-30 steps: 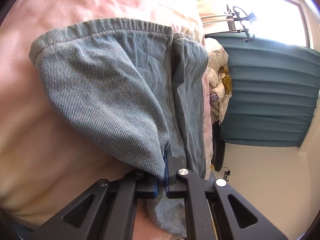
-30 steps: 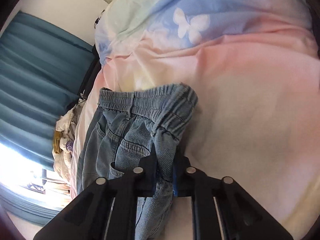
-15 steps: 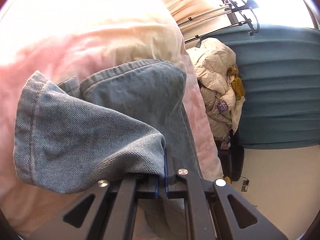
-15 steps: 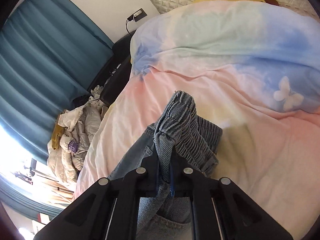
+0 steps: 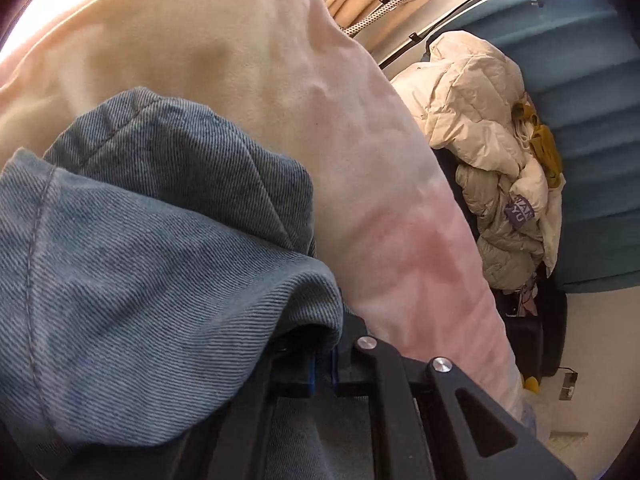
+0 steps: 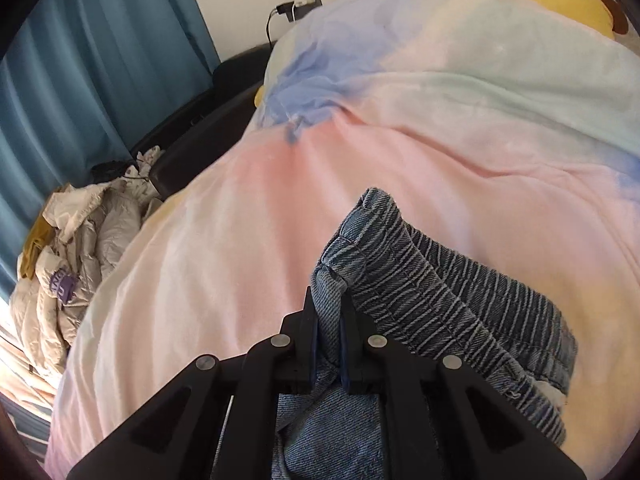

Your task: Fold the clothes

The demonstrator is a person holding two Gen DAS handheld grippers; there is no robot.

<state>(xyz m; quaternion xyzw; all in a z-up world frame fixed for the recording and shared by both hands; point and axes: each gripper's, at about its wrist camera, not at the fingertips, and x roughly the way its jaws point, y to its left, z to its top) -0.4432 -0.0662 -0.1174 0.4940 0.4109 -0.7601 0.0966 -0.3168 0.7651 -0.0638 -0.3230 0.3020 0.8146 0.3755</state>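
A pair of blue denim jeans (image 5: 152, 272) fills the lower left of the left wrist view, bunched over the pastel duvet (image 5: 360, 184). My left gripper (image 5: 324, 354) is shut on a fold of the denim, its left finger hidden under the cloth. In the right wrist view my right gripper (image 6: 329, 320) is shut on the jeans' elastic waistband (image 6: 420, 292), which bunches to the right of the fingers while more denim (image 6: 328, 432) hangs below.
The bed wears a pink, yellow and blue duvet (image 6: 400, 120). Beside the bed a pile of cream padded jackets (image 5: 492, 148) lies on dark furniture before teal curtains (image 6: 80, 60). A yellow cushion (image 6: 568, 4) and a wall socket (image 6: 300, 2) are at the bed's head.
Both grippers have swept across the bed with the jeans in their grip. The spread denim has bunched close to the cameras, and the bed's head and the jacket pile have come into view.
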